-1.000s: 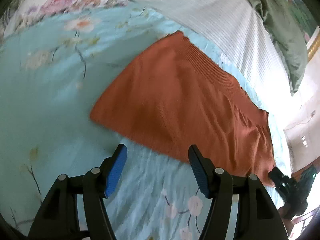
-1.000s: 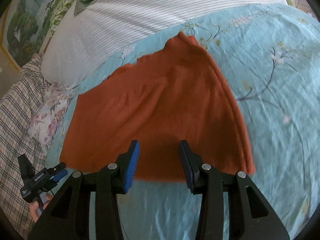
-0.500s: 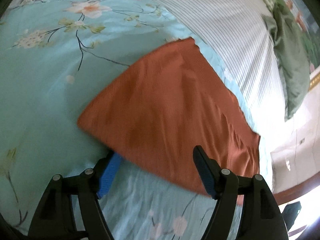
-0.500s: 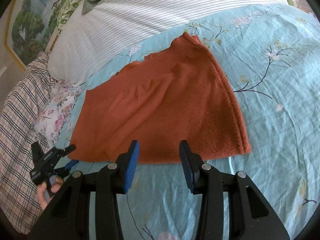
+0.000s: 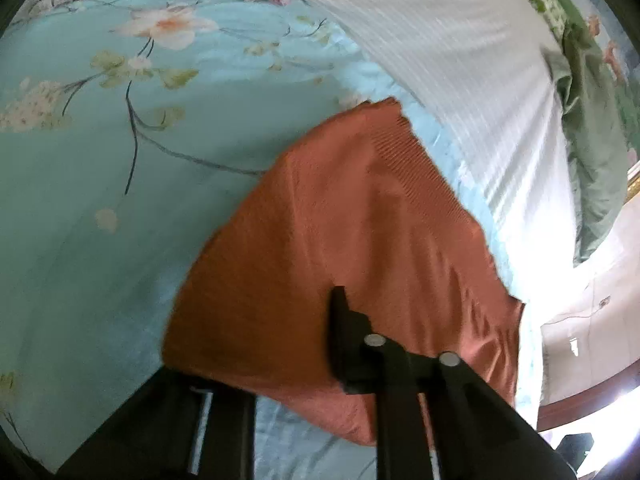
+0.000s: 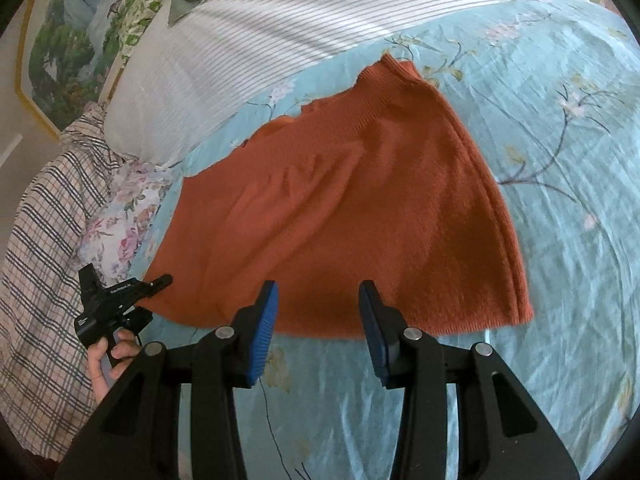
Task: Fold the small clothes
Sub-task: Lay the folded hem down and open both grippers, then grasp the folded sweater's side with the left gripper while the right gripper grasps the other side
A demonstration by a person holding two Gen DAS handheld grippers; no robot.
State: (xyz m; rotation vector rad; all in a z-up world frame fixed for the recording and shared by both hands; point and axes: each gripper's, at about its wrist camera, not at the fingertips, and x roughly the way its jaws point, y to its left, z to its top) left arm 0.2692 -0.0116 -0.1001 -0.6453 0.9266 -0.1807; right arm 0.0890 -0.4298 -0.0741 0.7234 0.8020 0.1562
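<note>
A rust-orange knit garment (image 6: 352, 216) lies flat on a light blue floral bedsheet (image 6: 560, 160). It fills the middle of the left wrist view (image 5: 360, 248). My left gripper (image 5: 280, 364) is at the garment's near corner: its right finger lies on top of the cloth and its left finger is hidden under the edge. The same gripper shows at that left corner in the right wrist view (image 6: 156, 282). My right gripper (image 6: 318, 320) is open and empty, its blue pads just above the garment's near hem.
A white striped pillow (image 6: 280, 32) lies behind the garment, with a green cloth (image 5: 592, 152) beyond it. A plaid blanket (image 6: 36, 240) and a floral cloth (image 6: 124, 220) lie at the left. A framed picture (image 6: 60, 40) hangs on the wall.
My left gripper moved forward onto the garment's near corner, and the edge now lies between its fingers, which have narrowed. My right gripper moved forward to the near hem, still open.
</note>
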